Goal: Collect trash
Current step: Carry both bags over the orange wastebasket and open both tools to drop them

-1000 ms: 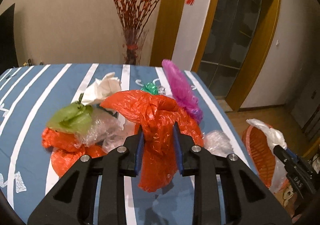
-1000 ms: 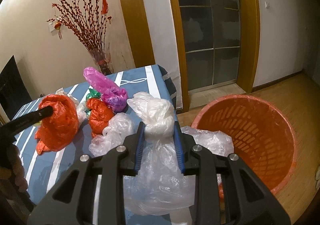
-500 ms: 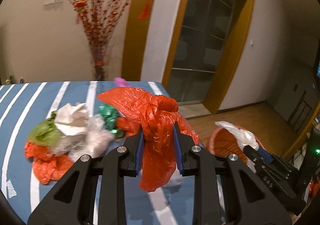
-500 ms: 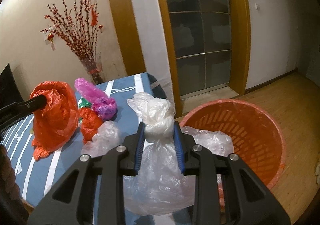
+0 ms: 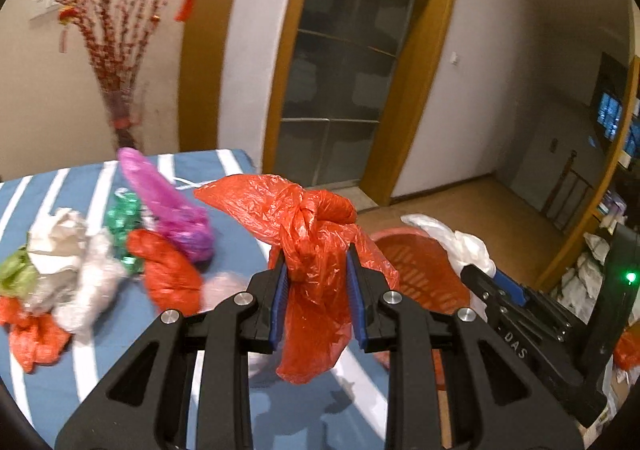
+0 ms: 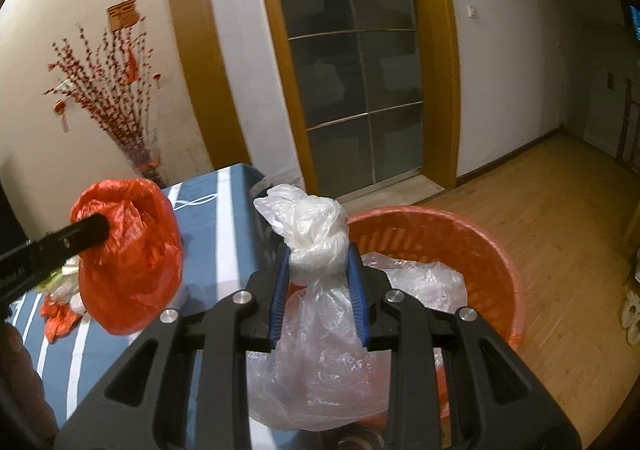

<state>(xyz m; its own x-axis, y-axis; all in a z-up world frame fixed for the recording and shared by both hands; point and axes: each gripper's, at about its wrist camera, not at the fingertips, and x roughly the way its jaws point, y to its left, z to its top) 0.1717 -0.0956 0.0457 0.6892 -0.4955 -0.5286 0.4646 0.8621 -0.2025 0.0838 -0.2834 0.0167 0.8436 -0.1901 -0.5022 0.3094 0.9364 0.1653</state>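
My left gripper [image 5: 316, 290] is shut on a knotted red plastic bag [image 5: 316, 234] and holds it above the table's right edge; the bag also shows in the right wrist view [image 6: 132, 254]. My right gripper [image 6: 318, 286] is shut on a knotted clear white plastic bag [image 6: 316, 234], held over the near rim of the orange trash basket [image 6: 472, 234]. The basket also shows in the left wrist view [image 5: 420, 270], with the white bag [image 5: 452, 238] above it. Another clear bag [image 6: 424, 282] lies inside the basket.
On the blue striped table [image 5: 60, 382] lie several more bags: purple [image 5: 168, 206], red [image 5: 172, 278], green foil [image 5: 124, 218], white [image 5: 64, 234], light green [image 5: 16, 274]. A vase of red branches [image 5: 120, 118] stands behind. A wooden floor [image 6: 560, 218] surrounds the basket.
My left gripper has swung right with the red bag, from over the trash pile towards the basket. My right gripper has moved with the white bag closer over the basket.
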